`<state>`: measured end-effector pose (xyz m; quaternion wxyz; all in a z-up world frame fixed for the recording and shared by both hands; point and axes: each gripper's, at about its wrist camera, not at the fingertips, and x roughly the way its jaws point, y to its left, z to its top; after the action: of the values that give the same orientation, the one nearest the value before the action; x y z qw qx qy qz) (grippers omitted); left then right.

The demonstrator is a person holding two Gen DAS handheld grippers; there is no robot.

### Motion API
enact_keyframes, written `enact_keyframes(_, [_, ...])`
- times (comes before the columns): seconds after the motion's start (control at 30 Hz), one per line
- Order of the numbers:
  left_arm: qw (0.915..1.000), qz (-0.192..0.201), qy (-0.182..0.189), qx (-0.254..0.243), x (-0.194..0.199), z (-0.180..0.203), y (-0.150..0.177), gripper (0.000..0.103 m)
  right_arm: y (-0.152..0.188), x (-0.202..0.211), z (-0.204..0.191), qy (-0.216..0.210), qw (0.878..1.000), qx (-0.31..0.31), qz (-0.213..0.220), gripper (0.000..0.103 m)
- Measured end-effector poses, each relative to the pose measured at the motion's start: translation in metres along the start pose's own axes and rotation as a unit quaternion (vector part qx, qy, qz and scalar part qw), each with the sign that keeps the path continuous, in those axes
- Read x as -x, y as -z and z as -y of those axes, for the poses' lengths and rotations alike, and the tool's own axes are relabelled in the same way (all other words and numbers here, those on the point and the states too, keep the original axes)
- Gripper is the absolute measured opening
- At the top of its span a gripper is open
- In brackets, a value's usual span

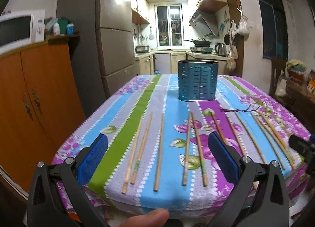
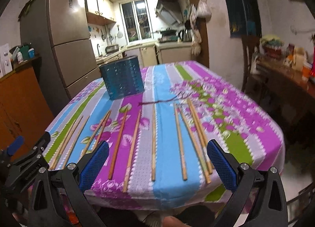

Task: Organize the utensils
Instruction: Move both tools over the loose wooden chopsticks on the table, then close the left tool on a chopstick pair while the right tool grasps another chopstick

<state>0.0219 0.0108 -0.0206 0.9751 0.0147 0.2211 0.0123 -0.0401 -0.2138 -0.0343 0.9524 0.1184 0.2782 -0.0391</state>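
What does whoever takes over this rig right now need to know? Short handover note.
Left gripper: open, empty, hovering over the near table edge.
Right gripper: open, empty, same height, beside the left.
Chopsticks: all lying loose in a row across the near half of the tablecloth, none gripped.
Blue slotted holder: upright behind the row; no chopsticks stick out of it.
Done: nothing visible.
Left: pick up every chopstick and stand it in the holder.

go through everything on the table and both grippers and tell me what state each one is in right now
Left gripper: open, holding nothing, above the near table edge.
Right gripper: open, holding nothing.
Holder: upright on the tablecloth, no chopsticks showing above its rim.
Chopsticks: lying flat in a loose row, none picked up.
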Motion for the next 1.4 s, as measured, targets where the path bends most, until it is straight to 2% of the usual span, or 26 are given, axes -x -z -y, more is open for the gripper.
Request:
enact_keyframes(0.07, [0.9998,0.003,0.015,0.015,0.004,-0.004,0.001,0.098,0.002,-0.001,0.003,-0.010,1.000,-0.013,-0.008,0.100])
enact_keyframes(0.2, [0.9992,-0.007,0.039,0.008,0.006,-0.003,0.005,0.098,0.004,-0.001,0.001,-0.011,1.000,-0.010,-0.016,0.100])
enact_keyframes(0.3, [0.9972,-0.040,0.060,-0.018,0.001,-0.001,0.012,0.098,0.004,0.003,0.000,-0.011,1.000,-0.005,-0.007,0.100])
enact_keyframes(0.4, [0.9965,-0.049,0.068,0.000,-0.001,-0.011,0.013,0.098,0.002,0.014,-0.001,0.008,1.000,0.019,0.019,0.100])
enact_keyframes(0.5, [0.9975,-0.042,0.053,0.017,-0.003,-0.026,0.007,0.098,-0.002,0.024,-0.002,0.046,0.996,0.051,0.049,0.100])
enact_keyframes(0.6, [0.9977,-0.055,0.028,0.026,-0.013,-0.046,0.002,0.098,-0.006,0.028,0.005,0.069,0.994,0.063,0.063,0.100])
enact_keyframes(0.8, [0.9942,-0.104,-0.007,0.027,-0.030,-0.083,0.011,0.098,-0.007,0.016,0.035,0.068,0.997,0.026,0.033,0.100])
enact_keyframes(0.93, [0.9939,-0.107,0.011,-0.023,-0.025,-0.089,0.022,0.098,-0.004,0.011,0.047,0.077,0.997,0.025,0.014,0.100])
enact_keyframes(1.03, [0.9924,-0.091,0.023,-0.079,-0.016,-0.085,0.033,0.088,0.002,0.008,0.057,0.074,0.997,0.022,-0.007,0.100])
enact_keyframes(1.1, [0.9897,-0.095,0.038,-0.100,-0.015,-0.083,0.042,0.070,0.010,0.006,0.063,0.075,0.997,0.023,-0.020,0.100])
enact_keyframes(1.17, [0.9873,-0.109,0.044,-0.107,-0.019,-0.079,0.048,0.060,0.018,0.005,0.064,0.076,0.996,0.034,-0.026,0.099])
enact_keyframes(1.2, [0.9850,-0.119,0.055,-0.112,-0.022,-0.077,0.052,0.051,0.022,0.004,0.063,0.071,0.996,0.039,-0.026,0.094])
enact_keyframes(1.27, [0.9827,-0.124,0.069,-0.119,-0.025,-0.074,0.059,0.045,0.028,0.003,0.060,0.072,0.995,0.057,-0.029,0.082])
enact_keyframes(1.3, [0.9822,-0.123,0.074,-0.121,-0.027,-0.073,0.061,0.042,0.030,0.002,0.058,0.069,0.995,0.063,-0.031,0.072])
enact_keyframes(1.37, [0.9814,-0.124,0.080,-0.124,-0.031,-0.072,0.065,0.036,0.033,0.000,0.057,0.064,0.995,0.069,-0.038,0.063])
enact_keyframes(1.4, [0.9814,-0.125,0.081,-0.121,-0.034,-0.073,0.066,0.036,0.034,-0.001,0.058,0.062,0.995,0.067,-0.040,0.063])
